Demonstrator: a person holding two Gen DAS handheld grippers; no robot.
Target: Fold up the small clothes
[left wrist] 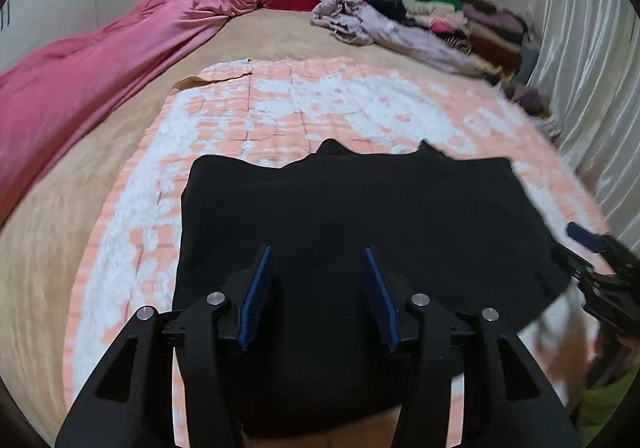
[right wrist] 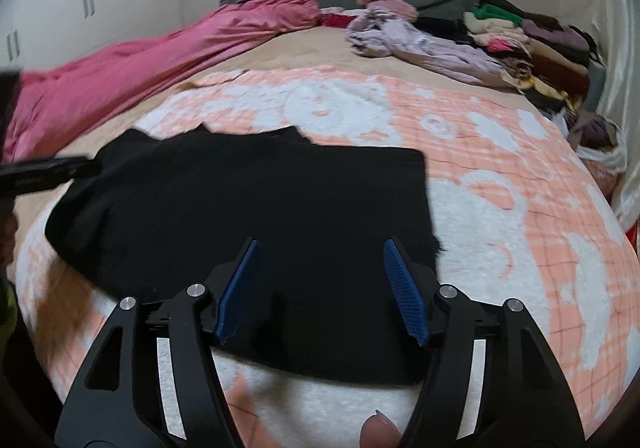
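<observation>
Garment: a black garment (left wrist: 360,232) lies flat on the pink-and-white blanket (left wrist: 248,115) that covers the near part of the bed (left wrist: 120,119), its far edge showing two small peaks, its near edge toward the camera. It looks already doubled over once, though the layers cannot be told apart in the dark cloth.

Left gripper (left wrist: 318,296): jaws apart, blue pads clear of the cloth, nothing between them; it hangs above the near left part of the garment. Right gripper (right wrist: 322,290): jaws likewise apart and empty, above the near right part, close to the garment's right edge. Each gripper shows at the margin of the other's view. A fingertip (right wrist: 378,430) of the person shows at the bottom of the right view.

Judgement: a fold has been laid and let go; the next fold is not yet begun. To do it well, both grippers should take matching corners of one edge, pinching all layers together, then lift only enough to clear the blanket and carry the edge over evenly so the sides line up. Risk: catching the fluffy blanket with the cloth, or gripping one layer only.

Pink duvet (left wrist: 100,59) and piled clothes (left wrist: 452,15) lie well apart at the far side.
</observation>
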